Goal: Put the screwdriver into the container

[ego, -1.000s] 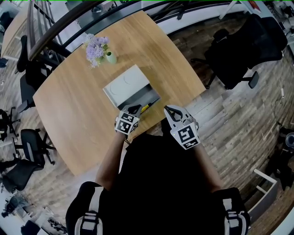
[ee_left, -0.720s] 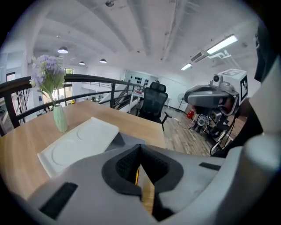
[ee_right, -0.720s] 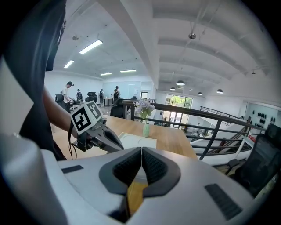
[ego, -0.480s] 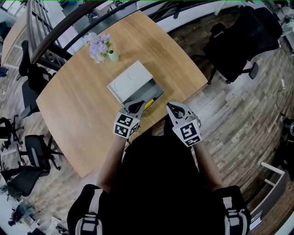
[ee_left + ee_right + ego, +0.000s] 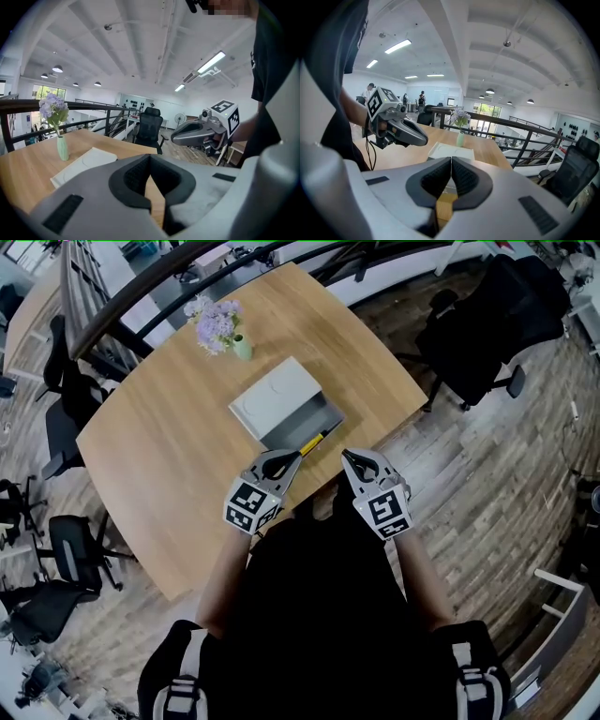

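Holding both tongs up at near edge of table (image 5: 169, 446), side by side, not touching. Keeping left gripper (image 5: 281, 457) pinched fully closed on nothing, same deal with right gripper (image 5: 349, 457), pads meeting, empty. Seeing screwdriver (image 5: 312, 442), yellow handle, lying at near rim of container (image 5: 328, 413), just ahead of left tips; not managing to tell if fully inside

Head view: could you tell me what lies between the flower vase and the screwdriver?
The container lies between the vase and the screwdriver; the head view shows it.
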A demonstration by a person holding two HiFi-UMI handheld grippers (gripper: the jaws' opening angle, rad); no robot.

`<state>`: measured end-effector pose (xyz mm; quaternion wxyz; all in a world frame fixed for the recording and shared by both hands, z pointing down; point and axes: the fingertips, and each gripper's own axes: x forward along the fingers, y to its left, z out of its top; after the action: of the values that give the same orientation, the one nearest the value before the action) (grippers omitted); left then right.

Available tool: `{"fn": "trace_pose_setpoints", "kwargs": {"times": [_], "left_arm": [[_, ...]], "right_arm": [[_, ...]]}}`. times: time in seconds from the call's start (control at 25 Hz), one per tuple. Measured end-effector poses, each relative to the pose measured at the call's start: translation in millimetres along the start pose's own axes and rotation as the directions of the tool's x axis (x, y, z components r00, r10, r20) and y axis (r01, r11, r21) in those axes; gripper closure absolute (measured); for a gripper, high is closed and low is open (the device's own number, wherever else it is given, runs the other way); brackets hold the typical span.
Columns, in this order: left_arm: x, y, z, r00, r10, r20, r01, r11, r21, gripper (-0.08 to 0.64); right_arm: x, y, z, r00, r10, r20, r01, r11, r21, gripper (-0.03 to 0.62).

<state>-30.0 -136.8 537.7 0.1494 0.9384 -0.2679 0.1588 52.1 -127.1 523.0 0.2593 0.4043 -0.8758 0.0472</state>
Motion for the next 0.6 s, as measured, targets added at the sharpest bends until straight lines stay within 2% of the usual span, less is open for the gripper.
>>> {"fn": "trace_pose_setpoints", "kwargs": {"times": [0.32, 0.6], "left_arm": [[-20.5, -19.4, 4.6, 0.999, -0.046, 0.027, 0.045, 0.998, 0.043, 0.538], [-26.1, -19.6, 3.4, 0.999, -0.05, 0.011, 0.049, 0.997, 0.065, 0.538]], "right_arm": [[-7.5, 17.3, -6.5, 1.0, -0.019, -0.007, 0.019, 1.0, 0.017, 0.568], [-8.7, 19.9, -3.1, 1.0, -0.028, -0.003, 0.028, 1.0, 0.012, 0.568]]}}
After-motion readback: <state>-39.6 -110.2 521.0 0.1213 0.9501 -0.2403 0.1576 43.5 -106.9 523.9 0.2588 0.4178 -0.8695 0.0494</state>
